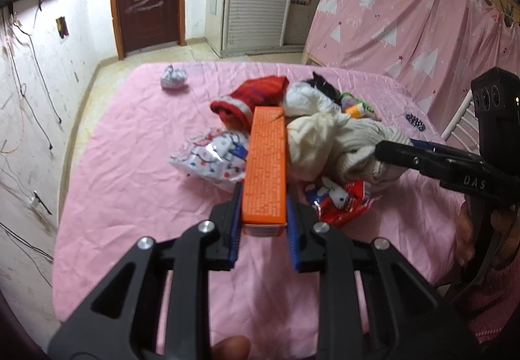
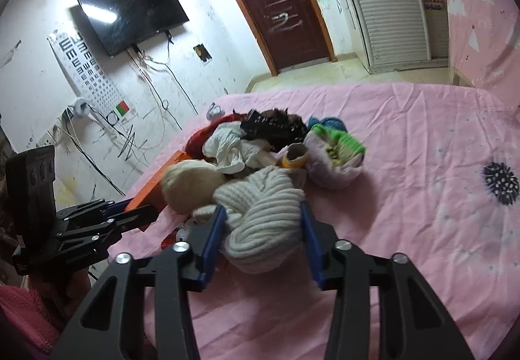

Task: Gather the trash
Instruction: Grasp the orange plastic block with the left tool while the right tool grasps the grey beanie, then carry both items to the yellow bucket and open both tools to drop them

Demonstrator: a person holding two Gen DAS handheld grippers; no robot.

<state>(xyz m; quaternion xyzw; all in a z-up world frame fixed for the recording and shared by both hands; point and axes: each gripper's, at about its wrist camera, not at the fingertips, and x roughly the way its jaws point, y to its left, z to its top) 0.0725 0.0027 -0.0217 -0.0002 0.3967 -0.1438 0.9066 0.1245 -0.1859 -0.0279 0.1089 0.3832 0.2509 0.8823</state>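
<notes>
On the pink-sheeted bed (image 1: 123, 197), a crinkled white printed wrapper (image 1: 211, 158) lies just left of the left hand-held gripper (image 1: 264, 213), whose blue pads are clamped narrowly on the near end of a long orange cardboard box (image 1: 265, 165) pointing away toward a red knitted garment (image 1: 250, 100). Beside it to the right, a red-and-white snack wrapper (image 1: 338, 200) lies flat. The right hand-held gripper (image 2: 263, 223) is part-closed, its pads pressing a cream ribbed knit garment (image 2: 263, 213).

Long orange box (image 1: 265, 165), near end clamped, lying lengthwise against the clothes. Crumpled white printed wrapper (image 1: 211, 158) left of it, red rabbit-print wrapper (image 1: 338, 200) right, both flat on the pink sheet (image 1: 130, 165).
</notes>
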